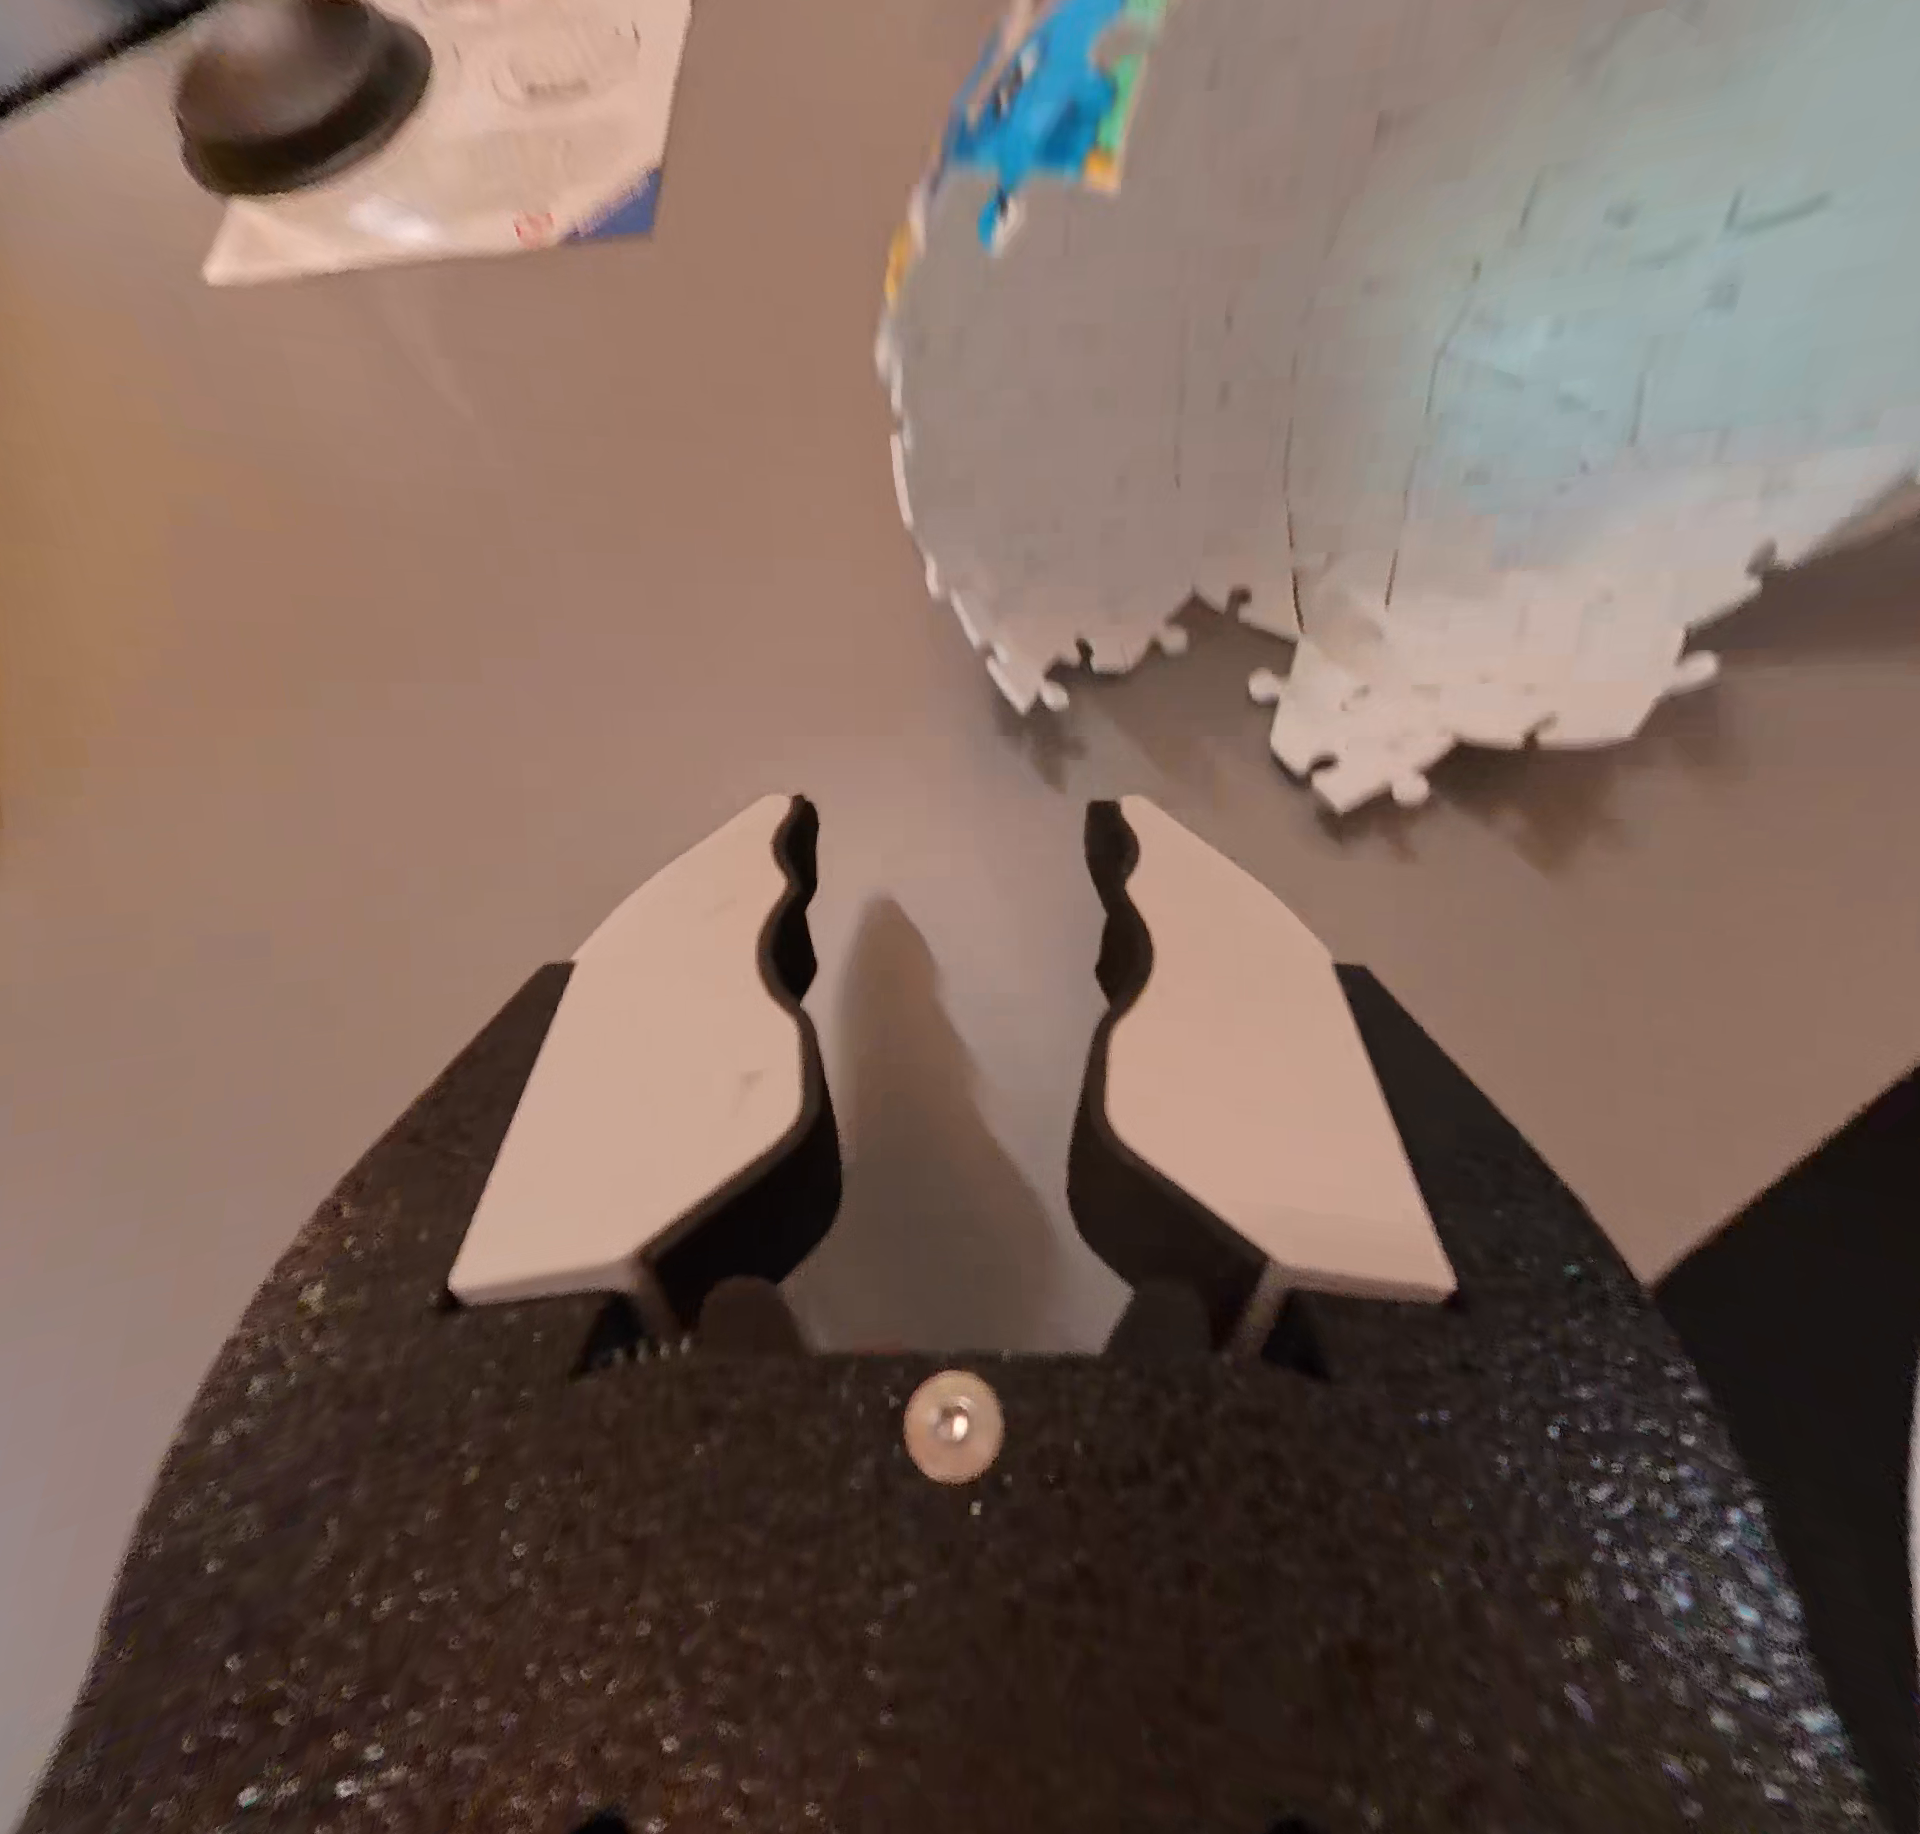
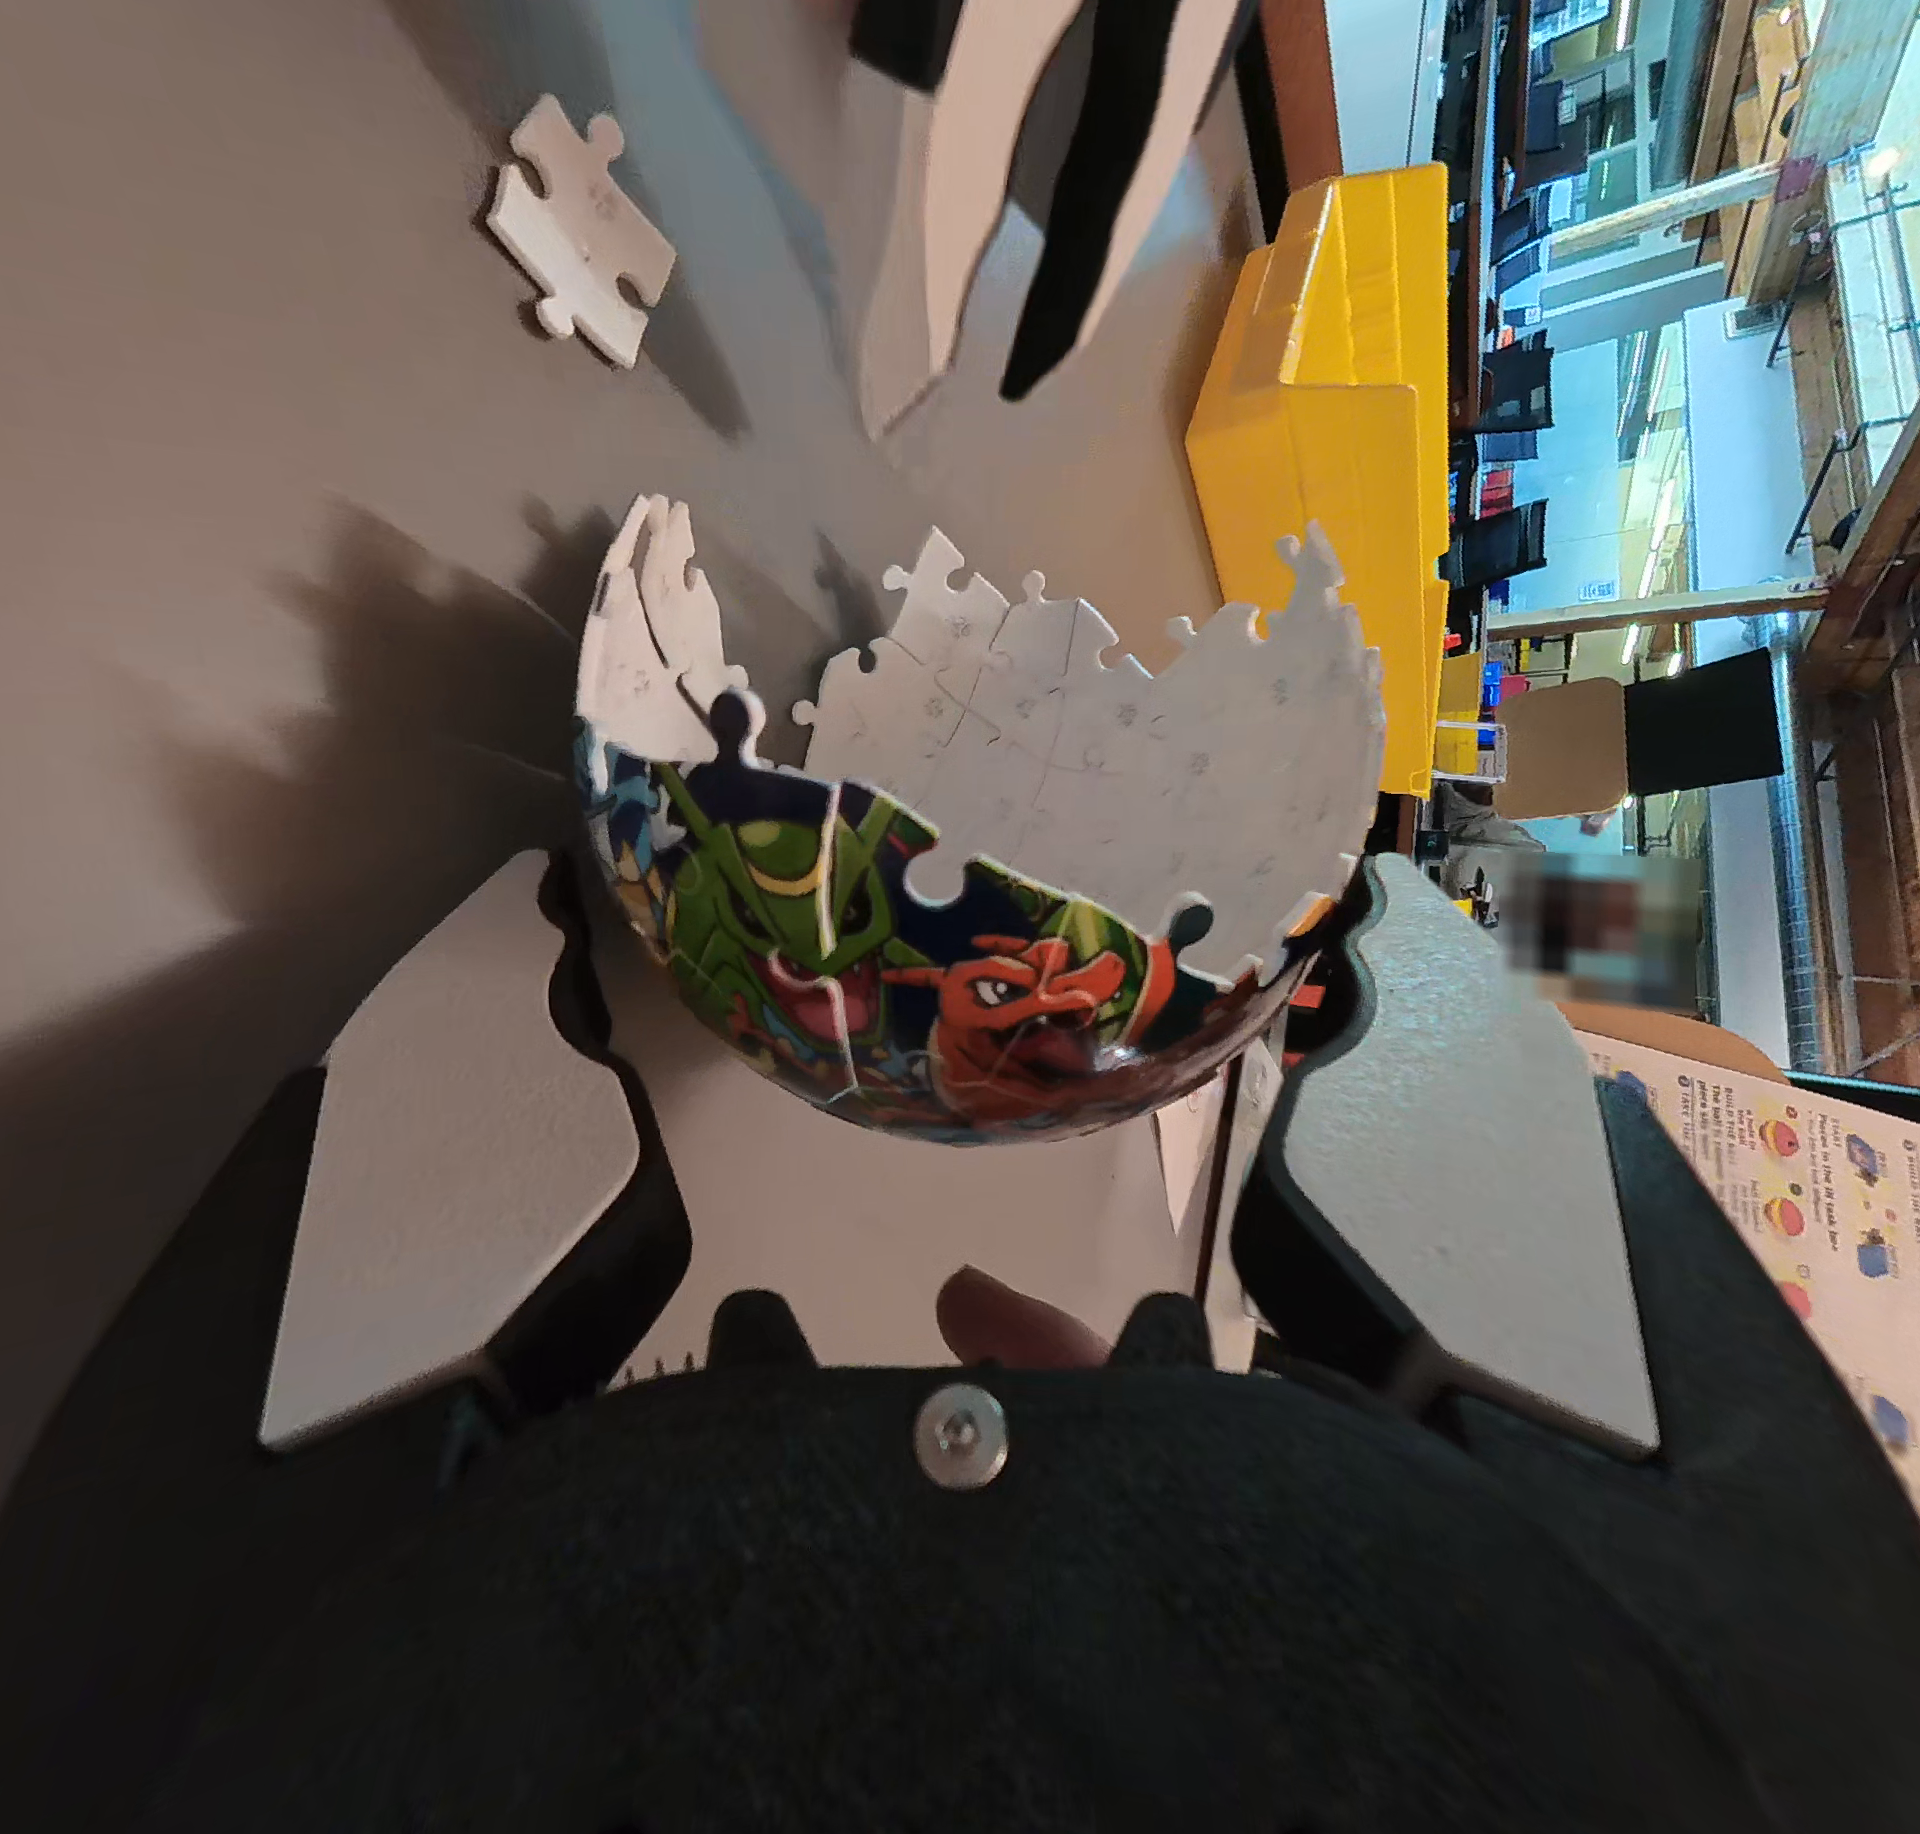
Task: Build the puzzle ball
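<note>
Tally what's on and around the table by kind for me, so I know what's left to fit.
Partly built puzzle ball: 1
Loose puzzle piece on the table: 1
Black round stand: 1
Printed instruction sheet: 1
Yellow bin: 1
Total: 5

The left wrist view is warm, a bit dim and smeared by blur, most of all the puzzle ball (image 1: 1455,330) and the black stand (image 1: 296,101). The right wrist view is brighter and sharper. There the ball (image 2: 977,849) throws dark shadows to the left on the table (image 2: 208,330). Straight lines bend near the edges.
</note>
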Demonstrator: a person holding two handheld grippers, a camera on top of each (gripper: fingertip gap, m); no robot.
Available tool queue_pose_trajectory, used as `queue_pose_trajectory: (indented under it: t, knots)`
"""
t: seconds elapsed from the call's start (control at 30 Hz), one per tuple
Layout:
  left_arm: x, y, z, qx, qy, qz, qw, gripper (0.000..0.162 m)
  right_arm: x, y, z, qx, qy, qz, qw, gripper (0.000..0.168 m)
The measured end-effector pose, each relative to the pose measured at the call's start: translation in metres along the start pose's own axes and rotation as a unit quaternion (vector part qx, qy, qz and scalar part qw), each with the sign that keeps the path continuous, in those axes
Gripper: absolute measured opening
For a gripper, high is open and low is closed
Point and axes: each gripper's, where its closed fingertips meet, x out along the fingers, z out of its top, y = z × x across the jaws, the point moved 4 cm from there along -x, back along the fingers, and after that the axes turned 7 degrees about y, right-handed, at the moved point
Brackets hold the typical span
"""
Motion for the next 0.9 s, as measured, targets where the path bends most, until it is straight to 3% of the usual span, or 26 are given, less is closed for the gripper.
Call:
queue_pose_trajectory:
  t: [0.1, 0.27, 0.4, 0.73, 0.9]
  knots:
    - [-0.003, -0.009, -0.005, -0.019, 0.018, 0.012, 1.000, 0.054, -0.002, 0.000, 0.003, -0.014, 0.004, 0.003, 1.000, 0.133]
    - [0.008, -0.013, -0.003, -0.174, 0.044, 0.019, 0.984, 0.083, -0.003, 0.003, 0.012, -0.029, 0.005, 0.009, 1.000, 0.135]
    - [0.021, -0.013, -0.003, -0.166, 0.075, 0.060, 0.981, 0.100, -0.005, 0.002, 0.022, -0.028, -0.011, 0.009, 1.000, 0.132]
    - [0.033, -0.031, 0.007, -0.163, 0.058, 0.084, 0.981, 0.101, -0.001, 0.002, 0.023, 0.003, -0.034, 0.010, 0.999, 0.134]
    - [0.034, -0.036, 0.010, -0.142, 0.057, 0.083, 0.985, 0.093, -0.002, 0.003, 0.023, 0.003, -0.038, 0.014, 0.999, 0.135]
